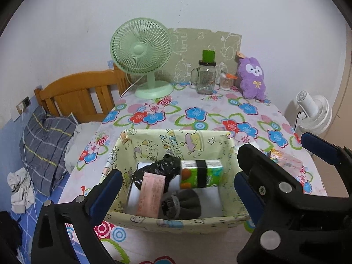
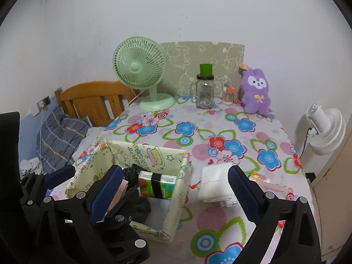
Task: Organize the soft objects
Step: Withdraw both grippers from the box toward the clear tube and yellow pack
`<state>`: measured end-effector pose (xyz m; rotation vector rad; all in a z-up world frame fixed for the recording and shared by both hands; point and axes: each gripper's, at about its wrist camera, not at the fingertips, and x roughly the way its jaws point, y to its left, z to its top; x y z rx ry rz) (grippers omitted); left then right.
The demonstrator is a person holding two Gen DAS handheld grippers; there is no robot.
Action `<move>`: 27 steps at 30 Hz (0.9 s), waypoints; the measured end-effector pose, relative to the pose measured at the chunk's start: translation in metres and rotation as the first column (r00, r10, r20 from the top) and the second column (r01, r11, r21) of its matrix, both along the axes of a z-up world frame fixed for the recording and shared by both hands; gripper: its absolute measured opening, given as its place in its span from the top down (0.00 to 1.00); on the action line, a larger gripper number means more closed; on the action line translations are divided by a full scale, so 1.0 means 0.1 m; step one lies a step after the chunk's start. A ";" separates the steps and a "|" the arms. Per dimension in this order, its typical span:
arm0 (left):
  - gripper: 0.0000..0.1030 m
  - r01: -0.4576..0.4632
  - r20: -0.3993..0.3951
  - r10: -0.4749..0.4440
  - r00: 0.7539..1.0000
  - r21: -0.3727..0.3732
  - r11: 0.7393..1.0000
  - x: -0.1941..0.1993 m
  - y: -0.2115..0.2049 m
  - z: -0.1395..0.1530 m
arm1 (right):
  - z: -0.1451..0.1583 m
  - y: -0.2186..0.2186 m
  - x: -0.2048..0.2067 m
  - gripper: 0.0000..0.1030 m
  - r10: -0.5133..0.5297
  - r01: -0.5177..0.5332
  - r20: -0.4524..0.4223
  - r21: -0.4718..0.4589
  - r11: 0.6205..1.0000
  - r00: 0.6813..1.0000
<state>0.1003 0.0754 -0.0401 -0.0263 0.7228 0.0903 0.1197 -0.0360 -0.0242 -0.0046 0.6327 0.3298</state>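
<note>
Both tongs are spread wide with nothing between the pads. The left gripper [image 1: 178, 189] hangs tilted down over the near side of the fabric box [image 1: 123, 149], its blue-padded fingers [image 1: 107, 193] straddling the box from above without touching anything inside. The right gripper [image 2: 173, 187] sits just to the right of it, also angled down, with its left finger over the box's right wall and its right finger over the folded white cloth [image 2: 214, 181], which lies flat on the table just outside the box (it isn't pinched, the pads are clear of it). The box sits toward the near left part of the flowered tablecloth [image 1: 198, 114], open on top. Inside it: a crumpled black plastic bag [image 1: 158, 169] toward the back, a green juice carton [image 1: 201, 173] with a black band around it lying on its side against the right wall, a pink printed packet [image 1: 151, 195] leaning at the front left, and a dark grey knitted piece [image 1: 182, 204], maybe a sock or glove, I can't tell which, bunched at the front. Near the table's right edge there's something small in shiny wrapping [image 2: 259, 177], too blurry to name. Along the far edge stand a mint green fan [image 1: 143, 55] at the left, a glass mug jar [image 1: 205, 79] with a green cylinder on its lid, a small cup of cotton swabs [image 1: 226, 81], and a purple plush bunny [image 1: 253, 77] at the far right corner.
</note>
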 end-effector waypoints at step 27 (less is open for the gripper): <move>0.00 0.055 0.039 -0.056 0.998 0.010 0.998 -0.15 -0.71 0.28 | 0.26 -0.75 -0.24 0.00 -0.085 0.085 0.081 -0.001 0.996 0.993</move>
